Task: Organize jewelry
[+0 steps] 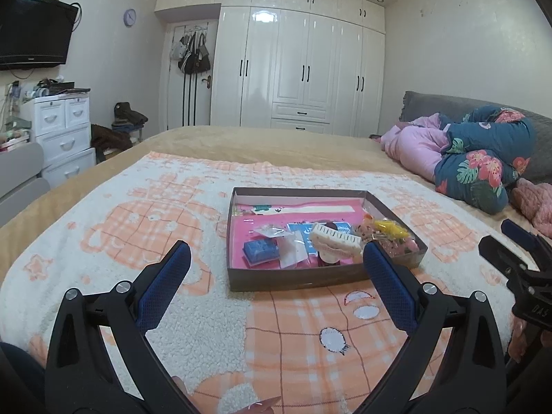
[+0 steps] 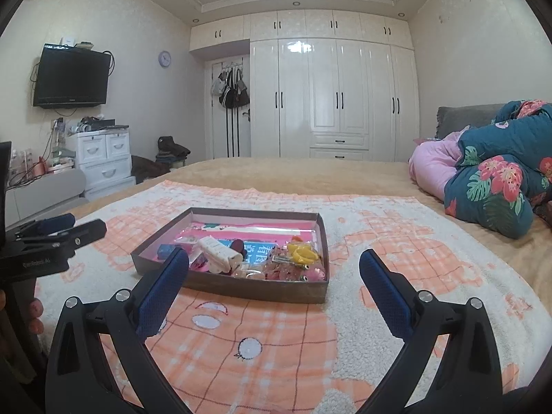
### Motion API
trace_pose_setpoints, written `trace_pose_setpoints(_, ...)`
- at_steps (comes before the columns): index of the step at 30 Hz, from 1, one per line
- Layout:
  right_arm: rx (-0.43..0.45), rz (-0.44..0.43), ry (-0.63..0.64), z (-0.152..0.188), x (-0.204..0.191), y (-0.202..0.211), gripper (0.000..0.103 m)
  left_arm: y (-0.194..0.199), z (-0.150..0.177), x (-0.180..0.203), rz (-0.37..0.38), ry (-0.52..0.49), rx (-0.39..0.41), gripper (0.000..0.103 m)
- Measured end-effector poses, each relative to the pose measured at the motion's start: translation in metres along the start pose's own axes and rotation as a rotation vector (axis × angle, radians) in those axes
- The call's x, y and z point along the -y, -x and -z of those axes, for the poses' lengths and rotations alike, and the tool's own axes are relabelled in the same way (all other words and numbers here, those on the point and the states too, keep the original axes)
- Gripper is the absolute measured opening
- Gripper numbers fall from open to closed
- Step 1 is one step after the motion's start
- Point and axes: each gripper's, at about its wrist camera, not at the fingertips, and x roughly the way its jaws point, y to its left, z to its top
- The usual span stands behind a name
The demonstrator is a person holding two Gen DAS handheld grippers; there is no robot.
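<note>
Blanket: peach-orange check on white fleece. Tray: brown walls, pink lining. Quilt: teal with red flowers. Finger pads: blue. Yellow item, possibly a hair clip.

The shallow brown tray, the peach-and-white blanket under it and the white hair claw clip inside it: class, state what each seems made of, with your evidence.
Shallow brown tray: probably cardboard, matte; thin straight walls, folded corners.
Peach-and-white blanket: soft fleece-like fabric; nubbly pile and a woven-looking check.
White hair claw clip: likely plastic, smooth and slightly glossy; moulded ridged teeth.
</note>
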Motion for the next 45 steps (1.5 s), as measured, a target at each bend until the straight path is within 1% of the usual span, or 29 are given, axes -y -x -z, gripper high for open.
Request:
trace_pose_setpoints(11,-0.005,-0.004,0.008,0.0019,-0.0024,-0.0008,0.096,-0.0016,0.0008,0.0013,-0.008,-0.007,-0.018,0.092)
trace_pose_setpoints(45,-0.002,0.005,0.006,0.0016,-0.0006,-0.0008,0.096,-0.0032,0.0014,0.0014,-0.009,-0.01,-0.021,0.092)
